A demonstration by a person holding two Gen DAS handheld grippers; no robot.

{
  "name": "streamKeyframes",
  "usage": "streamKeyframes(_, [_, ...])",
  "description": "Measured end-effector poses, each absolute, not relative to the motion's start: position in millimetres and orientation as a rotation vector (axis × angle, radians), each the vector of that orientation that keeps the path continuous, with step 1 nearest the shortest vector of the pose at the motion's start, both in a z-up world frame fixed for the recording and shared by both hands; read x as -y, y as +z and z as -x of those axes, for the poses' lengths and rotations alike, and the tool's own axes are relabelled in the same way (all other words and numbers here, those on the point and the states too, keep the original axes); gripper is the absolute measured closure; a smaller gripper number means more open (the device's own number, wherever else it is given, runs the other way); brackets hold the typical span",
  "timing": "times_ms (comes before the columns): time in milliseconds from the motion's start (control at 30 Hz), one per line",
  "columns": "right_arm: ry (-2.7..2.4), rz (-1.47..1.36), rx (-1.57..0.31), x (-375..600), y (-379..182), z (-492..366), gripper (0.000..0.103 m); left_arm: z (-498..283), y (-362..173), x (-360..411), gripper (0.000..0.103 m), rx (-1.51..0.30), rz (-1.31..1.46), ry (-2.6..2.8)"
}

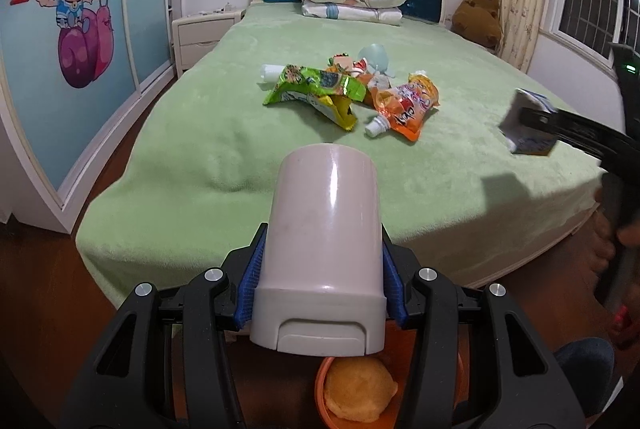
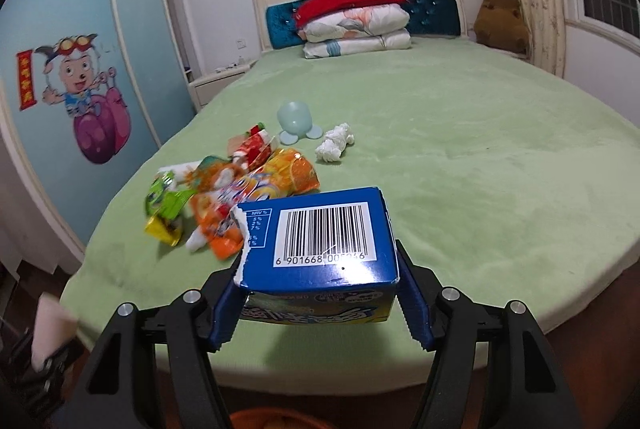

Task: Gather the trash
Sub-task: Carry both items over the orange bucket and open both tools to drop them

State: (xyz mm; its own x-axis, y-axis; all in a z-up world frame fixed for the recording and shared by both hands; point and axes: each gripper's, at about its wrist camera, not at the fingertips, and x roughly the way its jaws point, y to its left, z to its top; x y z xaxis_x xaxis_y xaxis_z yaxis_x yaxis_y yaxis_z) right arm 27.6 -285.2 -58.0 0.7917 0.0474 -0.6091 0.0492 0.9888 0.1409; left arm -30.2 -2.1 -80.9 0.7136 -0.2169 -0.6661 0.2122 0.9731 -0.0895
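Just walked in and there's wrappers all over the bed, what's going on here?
A person is clearing trash off the green bed with two handheld grippers. The left gripper holds a beige bin; the right gripper grips a torn blue box. Snack wrappers and a crumpled tissue remain.

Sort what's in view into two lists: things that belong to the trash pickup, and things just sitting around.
For the job:
- blue carton, in the right gripper
- beige bin, in the left gripper
- green snack wrapper
- orange drink pouch
- crumpled tissue

Just lying about:
- folded bedding
- brown plush toy
- nightstand
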Motion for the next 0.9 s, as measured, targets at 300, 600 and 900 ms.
streamKeyframes(300, [0.154,-0.025,-0.777,245,-79,50,0.038,41,-92,11,0.054,-0.797,0.012,-0.259])
streamKeyframes(600, [0.234,-0.002,-1.133,216,-194,92,0.037,42,-157,34,0.054,-1.001,-0.015,-0.293])
streamKeyframes(900, [0.184,-0.043,-1.344,218,-266,97,0.037,33,-223,56,0.054,-1.206,-0.031,-0.302])
